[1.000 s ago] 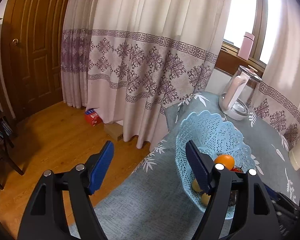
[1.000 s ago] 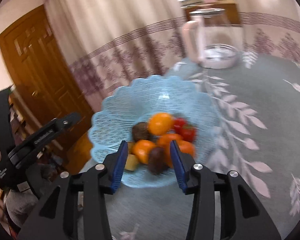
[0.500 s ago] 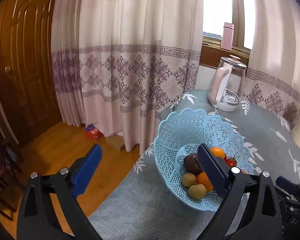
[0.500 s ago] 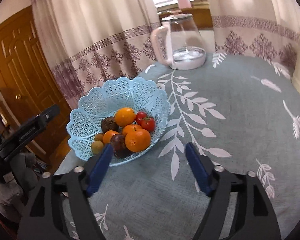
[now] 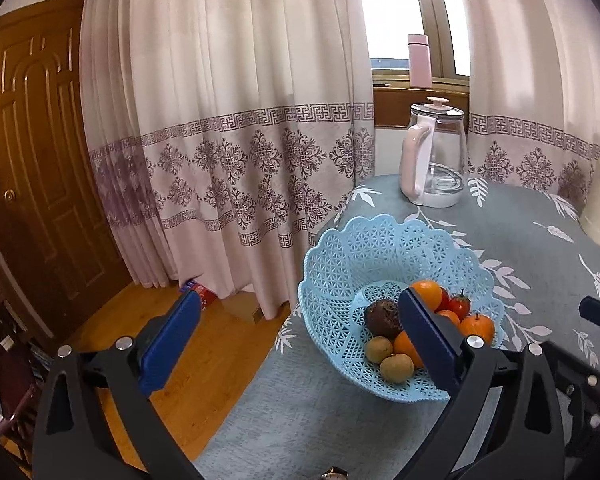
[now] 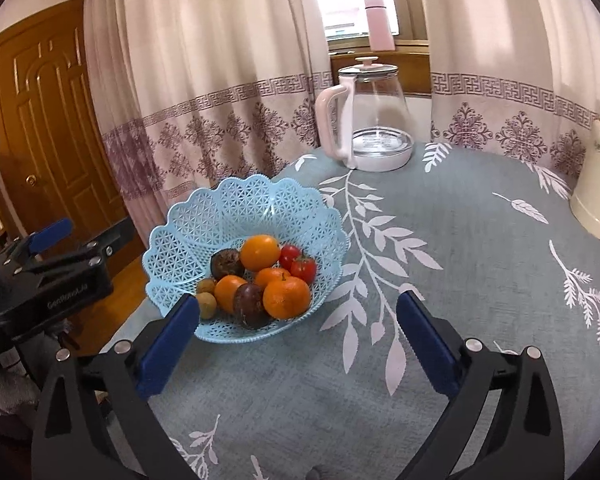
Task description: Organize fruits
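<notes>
Left wrist view: left gripper (image 5: 296,340) fingers spread wide, empty; fruit basket (image 5: 340,272) sits at counter (image 5: 520,240) edge, behind right finger.
Right wrist view: right gripper (image 6: 298,338) fingers released, empty; basket (image 6: 188,232) ahead-left, kettle (image 6: 374,120) well behind.

The basket (image 6: 188,232) looks like glossy openwork plastic, the tablecloth (image 6: 460,260) is matt woven cloth, the kettle (image 6: 374,116) at upper centre is clear glass, and the door (image 6: 48,120) on the left is varnished wood.
</notes>
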The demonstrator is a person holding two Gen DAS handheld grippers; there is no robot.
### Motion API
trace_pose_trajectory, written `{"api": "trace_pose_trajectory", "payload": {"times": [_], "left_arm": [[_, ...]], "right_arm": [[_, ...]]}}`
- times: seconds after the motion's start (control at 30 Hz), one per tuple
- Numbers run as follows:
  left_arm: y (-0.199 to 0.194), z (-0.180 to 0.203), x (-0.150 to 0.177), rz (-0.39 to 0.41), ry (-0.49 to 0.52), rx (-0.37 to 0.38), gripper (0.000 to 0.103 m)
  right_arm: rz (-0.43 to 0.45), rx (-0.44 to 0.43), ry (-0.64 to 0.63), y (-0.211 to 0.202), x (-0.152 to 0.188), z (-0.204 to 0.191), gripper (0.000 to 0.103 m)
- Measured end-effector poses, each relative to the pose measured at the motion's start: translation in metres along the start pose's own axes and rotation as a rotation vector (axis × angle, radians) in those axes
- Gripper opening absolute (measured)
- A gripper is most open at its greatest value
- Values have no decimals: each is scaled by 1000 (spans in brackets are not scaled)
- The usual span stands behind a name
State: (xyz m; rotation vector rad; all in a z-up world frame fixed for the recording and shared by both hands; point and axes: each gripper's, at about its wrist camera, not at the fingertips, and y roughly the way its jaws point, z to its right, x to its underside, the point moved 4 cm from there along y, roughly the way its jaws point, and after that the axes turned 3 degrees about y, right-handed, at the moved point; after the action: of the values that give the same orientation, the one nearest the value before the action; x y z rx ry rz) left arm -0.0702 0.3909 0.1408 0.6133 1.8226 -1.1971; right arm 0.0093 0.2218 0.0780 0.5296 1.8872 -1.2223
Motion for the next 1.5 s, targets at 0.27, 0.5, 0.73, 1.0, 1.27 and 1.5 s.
{"api": "trace_pose_trajectory", "payload": {"times": [0.27, 0.5, 0.73, 1.0, 1.27, 1.5], "left_arm": [[-4, 8, 0, 9, 77, -13, 100], [-5, 12, 0, 16, 131, -29, 100], [-3, 9, 1, 15, 144, -44, 100], [-1, 13, 5, 13, 226, -58, 100], [1, 17, 8, 14, 267, -57, 100], [2, 13, 7, 15, 269, -63, 100]], "right_arm": [[-50, 29, -42, 4, 5, -6, 98], [-47, 14, -69, -1, 3, -14, 98], [-48, 29, -91, 0, 4, -17, 98], [-36, 94, -140, 0, 5, -22, 98], [0, 185, -252, -5, 6, -38, 98], [8, 211, -263, -6, 3, -42, 98]]}}
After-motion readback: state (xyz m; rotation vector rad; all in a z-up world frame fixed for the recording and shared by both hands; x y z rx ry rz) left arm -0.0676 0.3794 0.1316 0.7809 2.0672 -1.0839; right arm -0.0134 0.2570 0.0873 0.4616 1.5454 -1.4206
